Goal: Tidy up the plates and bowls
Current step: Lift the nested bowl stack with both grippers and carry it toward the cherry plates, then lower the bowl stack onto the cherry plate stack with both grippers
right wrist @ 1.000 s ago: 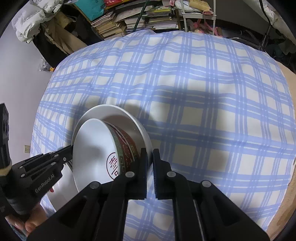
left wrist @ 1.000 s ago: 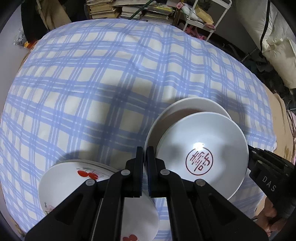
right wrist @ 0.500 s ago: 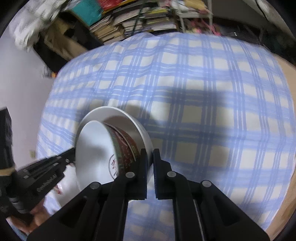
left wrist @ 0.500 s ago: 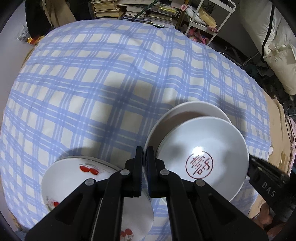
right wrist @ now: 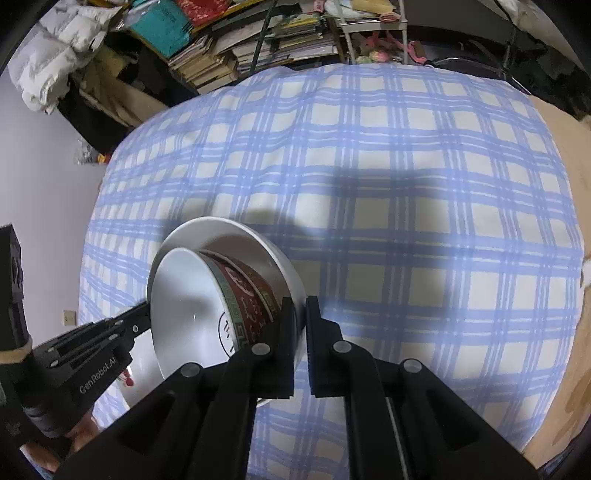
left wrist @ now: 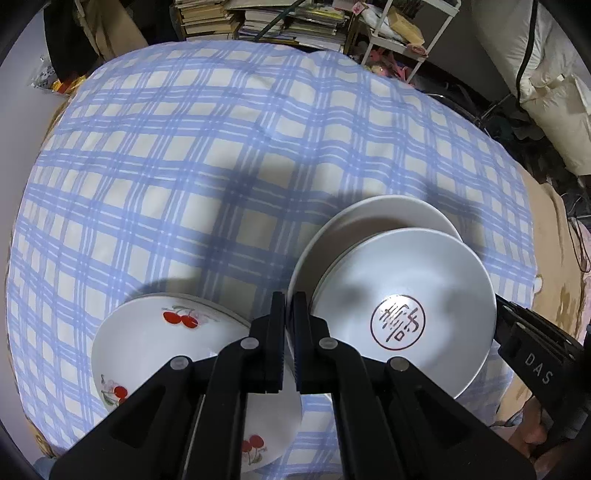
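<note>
A white plate with a bowl bearing a red seal mark in it is held tilted above the blue-checked cloth. My left gripper is shut on the plate's left rim. My right gripper is shut on the plate's right rim; the bowl's red patterned side shows there. A stack of cherry-patterned plates lies on the cloth, below and left of my left gripper.
The table under the blue-checked cloth fills both views. Piles of books and a white wire shelf stand beyond its far edge. A white padded jacket lies at far left.
Both grippers have lifted the plate with the bowl higher above the cloth; the table looks smaller and more of the room shows. The grips have not changed.
</note>
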Demonstrator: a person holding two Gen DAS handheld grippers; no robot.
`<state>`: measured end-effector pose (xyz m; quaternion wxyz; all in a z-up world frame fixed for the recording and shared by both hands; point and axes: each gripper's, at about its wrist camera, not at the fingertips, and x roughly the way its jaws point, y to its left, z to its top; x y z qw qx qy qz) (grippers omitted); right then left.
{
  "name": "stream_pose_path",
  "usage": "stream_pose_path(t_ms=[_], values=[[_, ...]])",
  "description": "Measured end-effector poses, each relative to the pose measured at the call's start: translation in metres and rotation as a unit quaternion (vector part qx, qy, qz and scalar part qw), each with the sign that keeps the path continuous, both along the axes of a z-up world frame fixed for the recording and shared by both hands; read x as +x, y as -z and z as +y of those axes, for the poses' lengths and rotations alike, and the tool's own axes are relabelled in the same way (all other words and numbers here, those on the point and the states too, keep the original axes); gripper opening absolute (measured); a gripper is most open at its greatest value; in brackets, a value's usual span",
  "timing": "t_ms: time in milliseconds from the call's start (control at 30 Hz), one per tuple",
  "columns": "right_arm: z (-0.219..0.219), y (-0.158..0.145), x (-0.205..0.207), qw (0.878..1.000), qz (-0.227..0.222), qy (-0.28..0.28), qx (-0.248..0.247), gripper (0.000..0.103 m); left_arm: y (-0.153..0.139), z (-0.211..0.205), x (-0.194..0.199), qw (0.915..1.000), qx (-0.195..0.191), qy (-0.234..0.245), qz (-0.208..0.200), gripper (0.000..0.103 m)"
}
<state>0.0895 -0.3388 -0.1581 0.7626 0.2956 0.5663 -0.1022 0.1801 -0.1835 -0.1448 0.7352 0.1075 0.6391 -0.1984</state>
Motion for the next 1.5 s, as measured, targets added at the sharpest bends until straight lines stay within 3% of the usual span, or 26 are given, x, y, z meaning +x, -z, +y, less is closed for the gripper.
stream_pose_path(t_ms=[367, 733, 933, 1167, 1500], values=[[0.011, -0.024, -0.015, 1.000, -0.019, 0.005, 0.000, 0.010, -0.029, 0.016, -0.016, 0.9999, -0.008, -0.005, -0.011, 0.001], [0.062, -0.053, -0.017, 0.998, -0.045, -0.033, -0.009, 0.010, -0.059, 0.080, -0.031, 0.9984, -0.007, -0.046, -0.030, 0.001], [0.113, -0.041, -0.010, 0.996, -0.044, -0.072, -0.010, 0.010, -0.049, 0.132, -0.039, 0.9964, 0.007, -0.080, -0.027, 0.001], [0.156, -0.004, 0.004, 0.994, -0.016, -0.108, -0.002, 0.009, -0.010, 0.176, -0.040, 0.9909, 0.028, -0.132, 0.000, 0.001], [0.168, -0.006, 0.021, 0.992, -0.020, -0.120, -0.031, 0.009, -0.007, 0.190, -0.034, 0.9894, -0.010, -0.145, -0.007, 0.002]])
